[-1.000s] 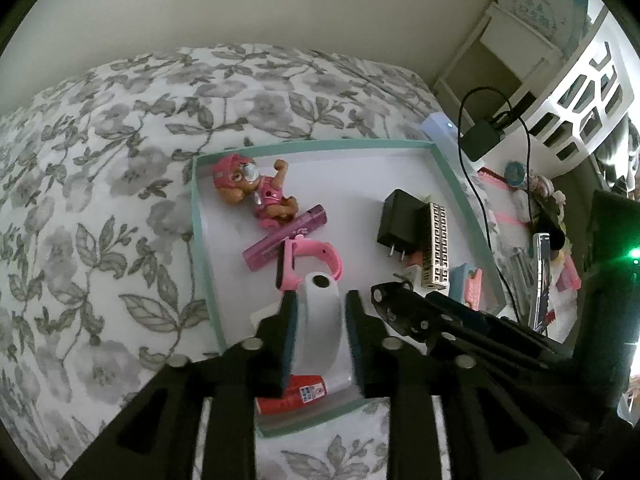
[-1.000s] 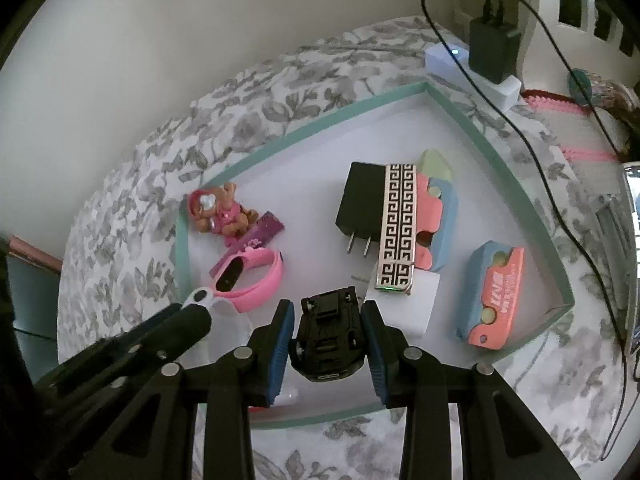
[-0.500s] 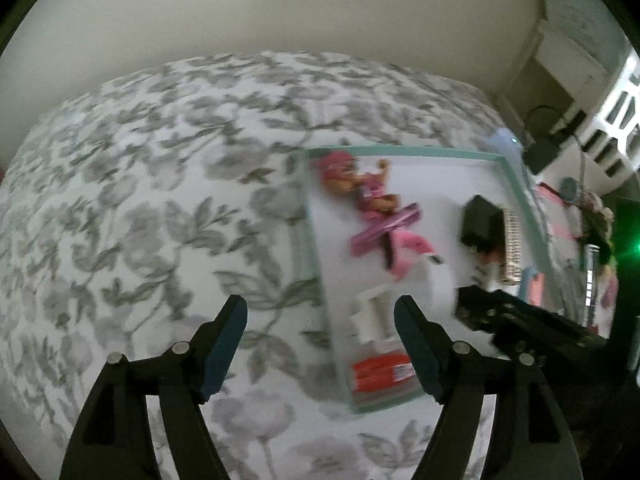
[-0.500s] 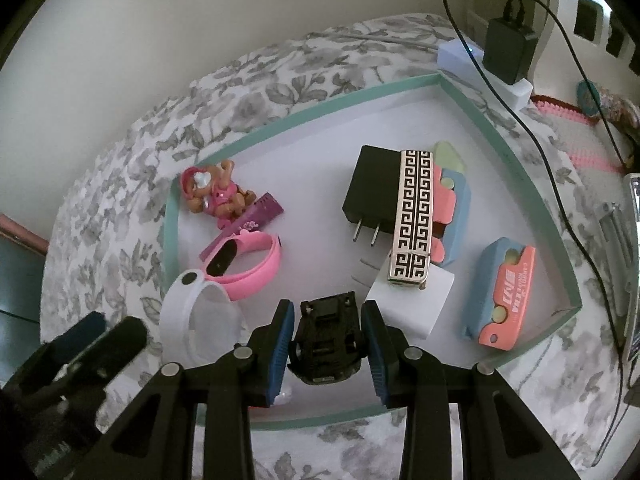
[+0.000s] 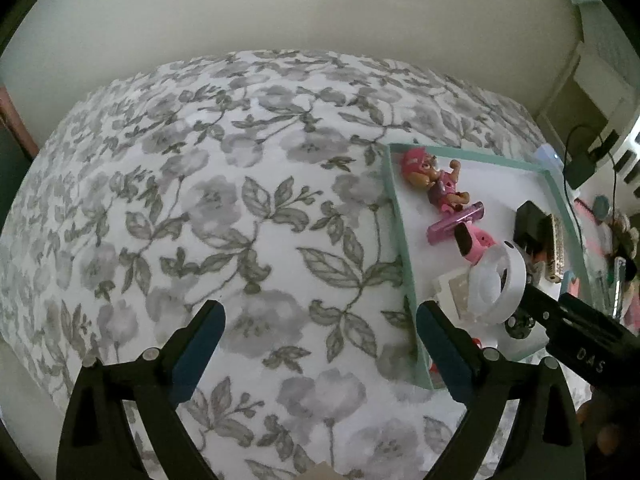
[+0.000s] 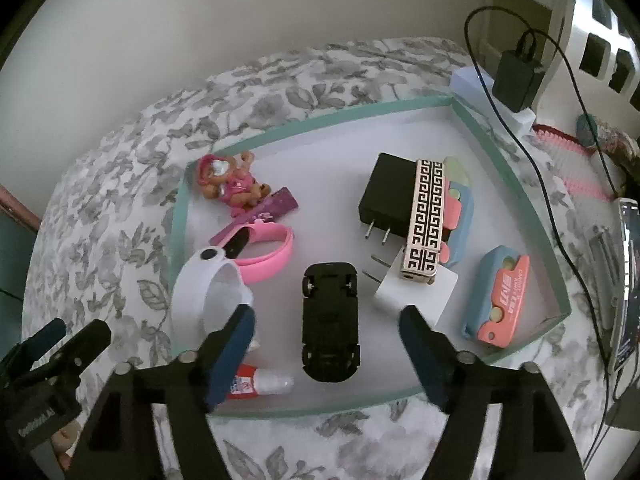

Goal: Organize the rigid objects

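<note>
A teal-rimmed white tray [image 6: 344,120] lies on a floral bedspread. A black toy car [image 6: 330,326] lies upside down in it, just beyond my open, empty right gripper [image 6: 326,322]. To its left are a white wristband [image 6: 208,292], a pink wristband [image 6: 268,256], a purple stick [image 6: 260,216] and a pink puppy figure [image 6: 230,182]. My left gripper [image 5: 320,320] is open and empty over the bedspread, left of the tray [image 5: 394,216]; the white wristband [image 5: 498,286] shows there too.
The tray also holds a black plug adapter [image 6: 386,196], a patterned bar [image 6: 426,216], a white charger [image 6: 416,294], two blue-and-coral cases [image 6: 498,296] and a glue tube [image 6: 262,384]. A charger on a power strip [image 6: 514,80], cables and clutter are at the right.
My right gripper opened and let go of the black car, which now lies in the tray. My left gripper, having released the white wristband, swung left over the bedspread.
</note>
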`<state>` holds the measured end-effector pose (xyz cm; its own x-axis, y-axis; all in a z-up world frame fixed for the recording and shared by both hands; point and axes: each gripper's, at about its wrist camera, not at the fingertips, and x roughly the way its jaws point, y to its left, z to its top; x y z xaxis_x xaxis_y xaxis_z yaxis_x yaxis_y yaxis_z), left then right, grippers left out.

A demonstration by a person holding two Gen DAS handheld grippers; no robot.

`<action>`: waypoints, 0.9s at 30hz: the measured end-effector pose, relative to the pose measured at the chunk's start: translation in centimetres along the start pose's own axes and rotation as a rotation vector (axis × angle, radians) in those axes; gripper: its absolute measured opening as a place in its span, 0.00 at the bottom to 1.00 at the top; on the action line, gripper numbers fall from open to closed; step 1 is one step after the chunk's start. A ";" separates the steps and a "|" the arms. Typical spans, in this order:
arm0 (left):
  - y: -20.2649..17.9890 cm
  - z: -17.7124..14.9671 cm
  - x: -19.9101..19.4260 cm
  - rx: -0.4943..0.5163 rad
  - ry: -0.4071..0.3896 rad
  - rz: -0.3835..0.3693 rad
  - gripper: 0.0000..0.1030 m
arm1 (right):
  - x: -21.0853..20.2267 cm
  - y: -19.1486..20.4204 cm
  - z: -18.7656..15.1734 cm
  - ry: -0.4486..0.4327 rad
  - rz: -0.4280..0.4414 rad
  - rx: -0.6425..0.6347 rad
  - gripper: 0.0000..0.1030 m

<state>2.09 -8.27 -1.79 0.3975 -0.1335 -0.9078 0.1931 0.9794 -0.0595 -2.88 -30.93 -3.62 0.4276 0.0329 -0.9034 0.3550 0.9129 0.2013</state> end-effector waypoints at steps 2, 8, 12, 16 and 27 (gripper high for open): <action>0.5 -0.2 -0.4 -0.012 -0.013 -0.006 0.94 | -0.3 0.4 -0.1 -0.016 0.001 -0.009 0.86; 1.9 -0.6 -1.0 -0.056 -0.020 -0.030 0.94 | -2.0 1.6 -0.6 -0.079 -0.003 -0.043 1.00; 2.2 -0.9 -1.5 -0.053 -0.019 -0.023 0.94 | -2.8 2.1 -0.9 -0.099 0.001 -0.053 1.00; 2.3 -1.0 -2.1 -0.054 -0.039 -0.012 0.94 | -3.4 2.5 -1.3 -0.113 0.002 -0.064 1.00; 2.1 -1.7 -3.4 -0.025 -0.084 0.046 0.94 | -4.5 2.9 -2.1 -0.134 0.005 -0.076 1.00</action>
<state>-0.36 -5.49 0.50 0.4791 -0.0993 -0.8721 0.1506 0.9881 -0.0298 -5.50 -27.55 0.29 0.5378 -0.0125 -0.8430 0.2907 0.9413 0.1715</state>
